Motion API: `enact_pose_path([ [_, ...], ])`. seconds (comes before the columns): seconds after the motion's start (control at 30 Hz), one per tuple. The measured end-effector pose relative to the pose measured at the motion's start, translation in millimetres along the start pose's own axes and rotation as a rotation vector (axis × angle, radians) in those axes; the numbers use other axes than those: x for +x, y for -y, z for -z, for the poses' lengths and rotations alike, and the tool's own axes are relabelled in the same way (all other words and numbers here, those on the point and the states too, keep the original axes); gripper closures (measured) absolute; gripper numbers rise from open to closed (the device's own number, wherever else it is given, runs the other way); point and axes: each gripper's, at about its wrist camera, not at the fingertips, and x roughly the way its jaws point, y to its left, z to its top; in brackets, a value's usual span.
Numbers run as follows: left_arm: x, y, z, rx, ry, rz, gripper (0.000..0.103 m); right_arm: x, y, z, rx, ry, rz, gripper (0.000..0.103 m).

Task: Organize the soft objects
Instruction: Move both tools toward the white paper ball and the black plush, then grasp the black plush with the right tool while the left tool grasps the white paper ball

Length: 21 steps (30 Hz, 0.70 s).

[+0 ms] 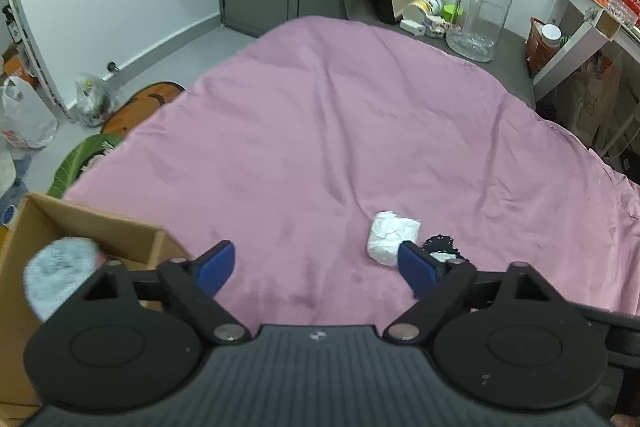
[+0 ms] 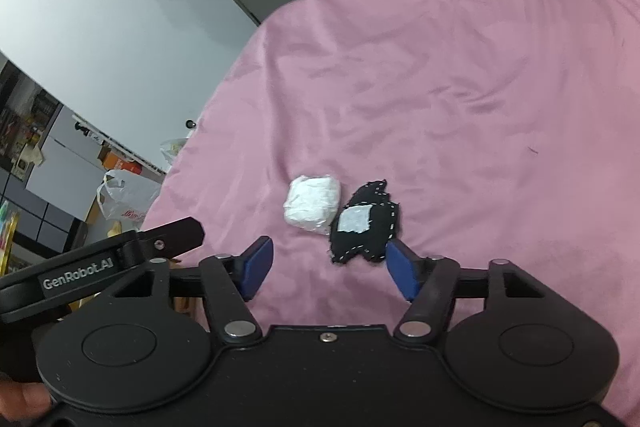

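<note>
A crumpled white soft bundle (image 1: pixel 391 237) (image 2: pixel 312 204) lies on the pink bedsheet (image 1: pixel 320 131) (image 2: pixel 460 87). Touching its right side is a flat black felt piece (image 2: pixel 366 225) (image 1: pixel 442 246) with white stitching and a pale patch. My left gripper (image 1: pixel 318 269) hovers open over bare sheet, its right fingertip just in front of the bundle. My right gripper (image 2: pixel 329 267) is open too, nothing between its blue pads, with the black piece just beyond its right finger. A cardboard box (image 1: pixel 80 227) at the left edge holds a pale blue-grey fluffy item (image 1: pixel 60 273).
Beyond the bed stand a large clear jar (image 1: pixel 480 15), tubs and small items on a dark surface, with white shelving (image 1: pixel 576 39) at the right. Plastic bags (image 1: pixel 24 119) and mats lie on the floor left of the bed. The other gripper's black body (image 2: pixel 100 267) shows at the left.
</note>
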Motion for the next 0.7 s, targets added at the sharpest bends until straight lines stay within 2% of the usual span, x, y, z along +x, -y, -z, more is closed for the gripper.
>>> enact_pose_path([
  [0.23,34,8,-4,-0.006,-0.04,0.05,0.043,18,16,-7,0.056,-0.016,0.007,0.045],
  [0.43,55,10,-7,-0.029,-0.069,0.082,0.055,37,23,-8,0.083,-0.034,0.022,0.046],
  [0.57,65,8,-9,-0.039,-0.085,0.087,0.058,44,22,-9,0.077,-0.031,0.033,0.047],
  [0.6,67,8,-10,-0.039,-0.089,0.09,0.058,45,22,-8,0.074,-0.031,0.037,0.049],
  [0.67,70,9,-10,-0.037,-0.094,0.098,0.058,44,21,-8,0.054,-0.031,0.06,0.067],
  [0.7,71,11,-11,-0.033,-0.099,0.105,0.058,45,21,-7,0.049,-0.034,0.066,0.067],
])
